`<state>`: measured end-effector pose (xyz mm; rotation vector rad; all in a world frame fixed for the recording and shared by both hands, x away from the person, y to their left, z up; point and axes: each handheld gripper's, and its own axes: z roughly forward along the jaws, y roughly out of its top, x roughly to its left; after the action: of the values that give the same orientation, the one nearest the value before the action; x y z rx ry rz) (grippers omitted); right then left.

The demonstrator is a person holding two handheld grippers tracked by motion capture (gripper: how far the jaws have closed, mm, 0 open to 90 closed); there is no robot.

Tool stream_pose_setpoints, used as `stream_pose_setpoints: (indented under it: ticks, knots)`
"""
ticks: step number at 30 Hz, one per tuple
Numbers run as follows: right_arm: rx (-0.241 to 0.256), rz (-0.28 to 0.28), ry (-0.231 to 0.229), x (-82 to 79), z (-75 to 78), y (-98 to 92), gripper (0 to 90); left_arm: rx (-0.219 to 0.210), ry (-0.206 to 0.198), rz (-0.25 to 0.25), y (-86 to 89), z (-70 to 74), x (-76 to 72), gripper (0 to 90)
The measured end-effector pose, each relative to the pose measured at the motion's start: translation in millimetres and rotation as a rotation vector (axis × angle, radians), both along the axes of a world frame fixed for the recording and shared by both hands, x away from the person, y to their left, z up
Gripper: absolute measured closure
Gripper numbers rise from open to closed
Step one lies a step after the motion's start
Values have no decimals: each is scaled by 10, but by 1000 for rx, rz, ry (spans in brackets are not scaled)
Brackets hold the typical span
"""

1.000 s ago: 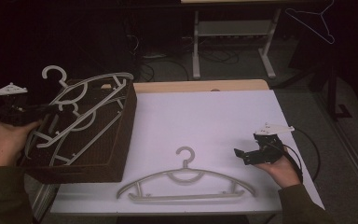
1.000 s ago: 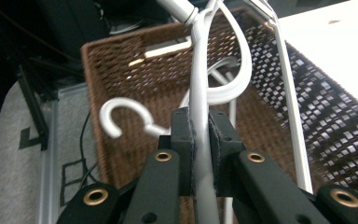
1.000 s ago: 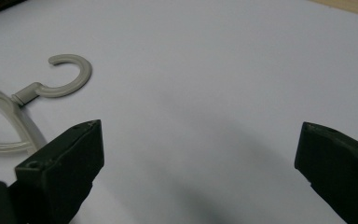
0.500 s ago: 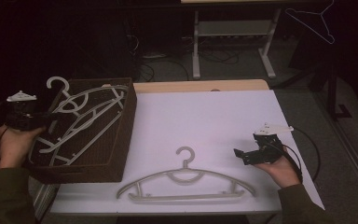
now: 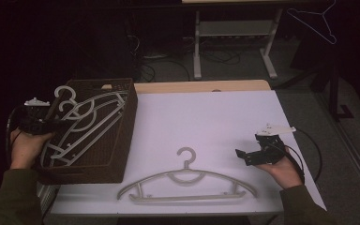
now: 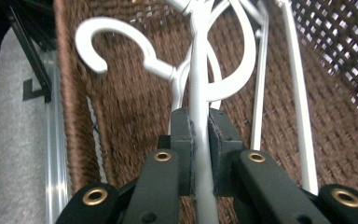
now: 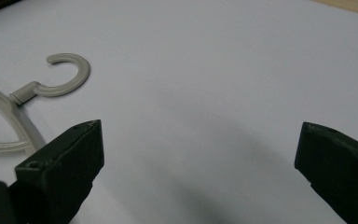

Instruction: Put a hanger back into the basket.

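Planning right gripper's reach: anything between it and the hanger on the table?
Nothing: in the high view, bare white tabletop separates the open right gripper from the hanger.

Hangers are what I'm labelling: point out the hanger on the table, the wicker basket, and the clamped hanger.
hanger on the table [image 5: 186,155]: high view, its hook.
wicker basket [image 5: 128,123]: high view, right wall.
clamped hanger [image 6: 199,70]: left gripper view, bar above the jaws.

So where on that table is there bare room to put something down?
The broad white tabletop is free between the wicker basket and the right tool, behind the loose hanger. The front edge is taken by that hanger; the basket is crowded with hangers, one held by the left tool.
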<state>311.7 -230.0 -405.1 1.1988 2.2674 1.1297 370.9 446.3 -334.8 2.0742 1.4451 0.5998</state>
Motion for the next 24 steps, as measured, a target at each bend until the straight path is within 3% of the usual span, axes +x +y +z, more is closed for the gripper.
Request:
stream_pose_setpoints:
  ticks: [4, 7, 13, 24]
  knots:
    - [2, 0, 1, -1, 1, 6, 11, -23, 17, 8, 15, -56, -4, 801]
    - [0, 2, 1, 0, -1, 2, 11, -9, 15, 19, 2, -75, -8, 658]
    - [5, 2, 0, -4, 6, 0, 11, -78, -37, -11, -55, -1, -32, 514]
    - [8, 5, -8, -11, 26, -2, 11, -231, -102, -174, -511, 164, -44, 308]
